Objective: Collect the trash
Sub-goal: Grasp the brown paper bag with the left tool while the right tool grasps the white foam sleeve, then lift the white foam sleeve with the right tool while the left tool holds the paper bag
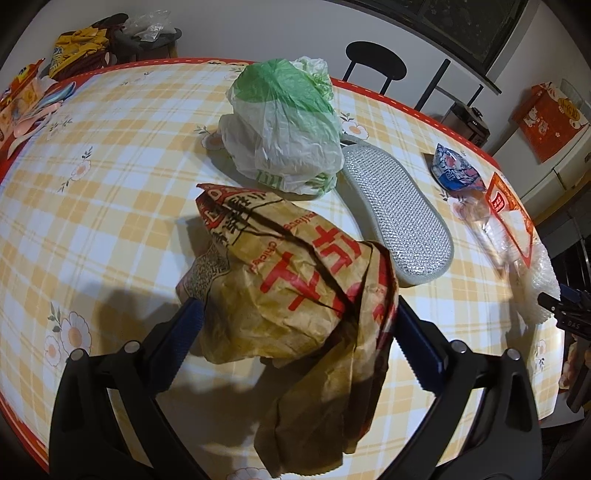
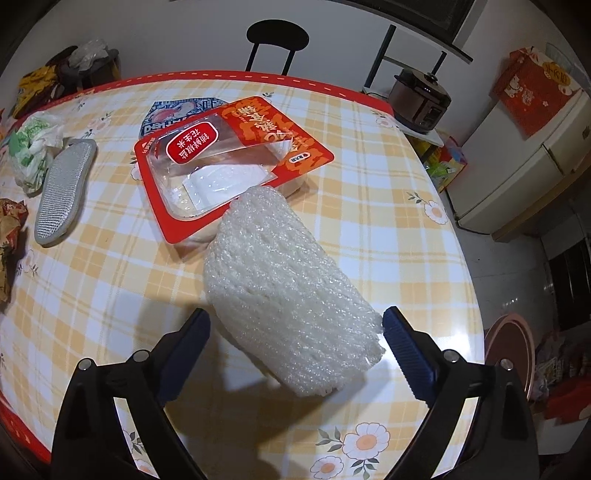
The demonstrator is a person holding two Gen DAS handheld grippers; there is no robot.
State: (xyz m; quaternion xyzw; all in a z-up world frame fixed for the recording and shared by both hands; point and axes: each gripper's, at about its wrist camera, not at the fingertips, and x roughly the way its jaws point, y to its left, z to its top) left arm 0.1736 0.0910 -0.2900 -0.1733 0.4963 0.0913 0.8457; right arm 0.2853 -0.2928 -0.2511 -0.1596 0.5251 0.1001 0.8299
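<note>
My left gripper (image 1: 295, 317) is shut on a crumpled brown paper bag (image 1: 291, 273) with red print; its lower end hangs toward the camera, above the table. My right gripper (image 2: 293, 325) stands open around a wad of white bubble wrap (image 2: 288, 288) lying on the checked tablecloth (image 2: 110, 280). The right pad touches the wad's corner, while the left pad is a little clear of it. Beyond the wad lie a red-framed clear plastic package (image 2: 229, 158) and a blue printed wrapper (image 2: 177, 110). A green and white plastic bag (image 1: 288, 125) sits past the paper bag.
A grey insole-shaped pad (image 1: 399, 210) lies between the plastic bag and the wrappers. A black chair (image 2: 277, 33) stands behind the table. To the right of the table are a cooker (image 2: 421, 99), a white cabinet (image 2: 517, 166) and a pink round bin (image 2: 509, 354) on the floor.
</note>
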